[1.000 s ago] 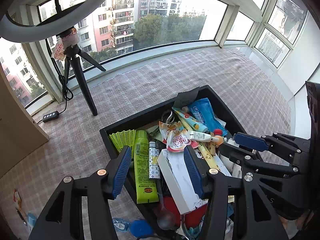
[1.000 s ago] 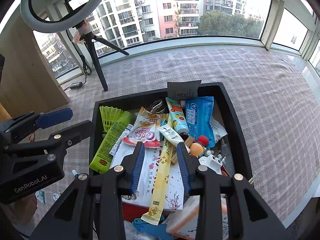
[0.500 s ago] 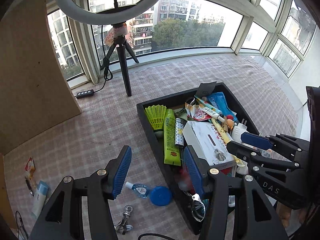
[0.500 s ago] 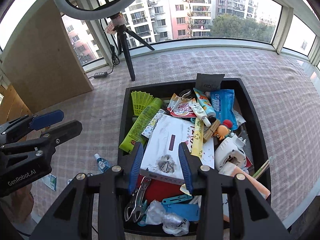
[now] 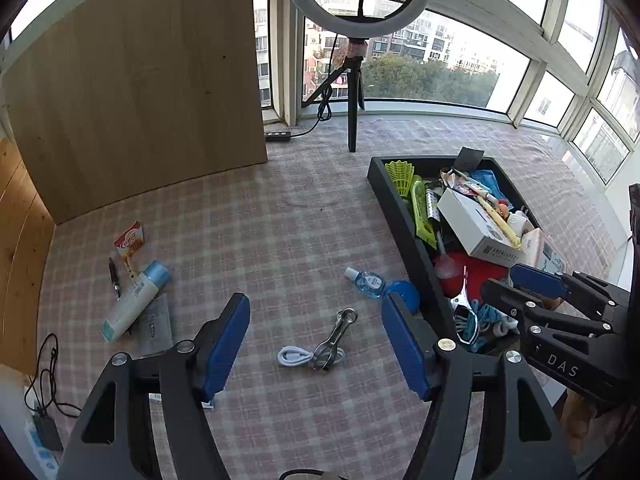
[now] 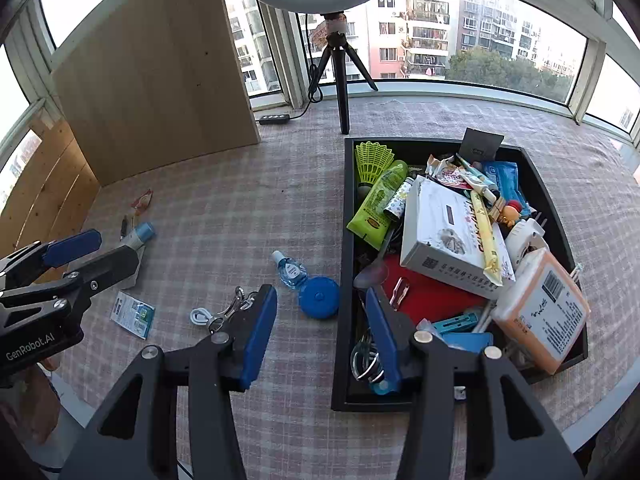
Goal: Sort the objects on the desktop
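Desktop objects are lying in two groups around the black tray (image 6: 345,240), which is sitting on the checked table (image 5: 280,220) crammed with a white box (image 6: 444,232), a green tube (image 6: 378,200), a yellow-green shuttlecock (image 6: 372,158) and an orange-and-white pack (image 6: 544,308) at its near corner. Just beside the tray's left wall a small blue bottle (image 5: 366,280) and a blue round case (image 5: 402,292) are touching each other; nearer the cameras from them, a metal clip (image 5: 334,338) is resting on a coiled white cable (image 5: 294,357). Well apart from the tray, to the left, a white tube with a blue cap (image 5: 134,300) is lying by a pen (image 5: 115,278) and a snack packet (image 5: 129,238). The left gripper (image 5: 316,344) is hovering wide open and empty above the clip, while the right gripper (image 6: 320,334) (equally empty, jaws well parted) is hanging over the tray's left wall.
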Motion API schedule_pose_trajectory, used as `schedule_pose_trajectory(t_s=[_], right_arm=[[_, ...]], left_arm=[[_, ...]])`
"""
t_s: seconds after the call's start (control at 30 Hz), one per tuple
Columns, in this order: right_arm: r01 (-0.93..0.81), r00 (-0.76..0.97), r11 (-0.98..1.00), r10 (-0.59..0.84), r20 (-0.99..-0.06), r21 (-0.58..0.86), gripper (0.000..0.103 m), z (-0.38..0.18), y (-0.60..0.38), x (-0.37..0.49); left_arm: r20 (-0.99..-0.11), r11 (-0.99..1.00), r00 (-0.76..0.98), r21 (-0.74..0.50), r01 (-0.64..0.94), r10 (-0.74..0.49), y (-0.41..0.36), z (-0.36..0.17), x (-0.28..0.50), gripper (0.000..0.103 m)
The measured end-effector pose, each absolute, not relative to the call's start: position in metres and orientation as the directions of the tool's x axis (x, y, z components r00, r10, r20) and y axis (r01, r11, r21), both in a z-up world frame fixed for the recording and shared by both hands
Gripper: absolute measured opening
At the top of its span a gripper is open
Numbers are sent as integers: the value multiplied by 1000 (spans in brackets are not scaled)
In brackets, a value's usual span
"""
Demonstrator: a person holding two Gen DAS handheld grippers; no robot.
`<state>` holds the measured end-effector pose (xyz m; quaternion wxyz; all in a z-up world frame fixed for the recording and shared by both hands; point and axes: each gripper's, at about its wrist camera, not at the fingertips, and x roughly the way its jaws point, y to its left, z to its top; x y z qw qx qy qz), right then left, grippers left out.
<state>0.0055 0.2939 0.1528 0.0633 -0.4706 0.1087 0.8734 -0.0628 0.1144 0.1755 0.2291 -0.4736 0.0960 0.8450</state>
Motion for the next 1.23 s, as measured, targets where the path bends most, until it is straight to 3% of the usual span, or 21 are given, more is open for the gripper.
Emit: schedule_pose_trajectory(t_s=[0.63,1.13,1.23], right_arm=[[-219,-485,-969,11,-875,109,51,93,221,31],[-232,-440,-964,-13,-898,127,51,66,215,32],[-229,-435,-966,-10,-901,122,51,62,214,30]], left_arm=[[-920,-957,-374,-6,-291,120,-14,95,-34,70],[-933,-979,-343,-43,-197,110,-64,66,-31,71],[-929,-978,-360,-12,-207,88,-63,65,-32,77]])
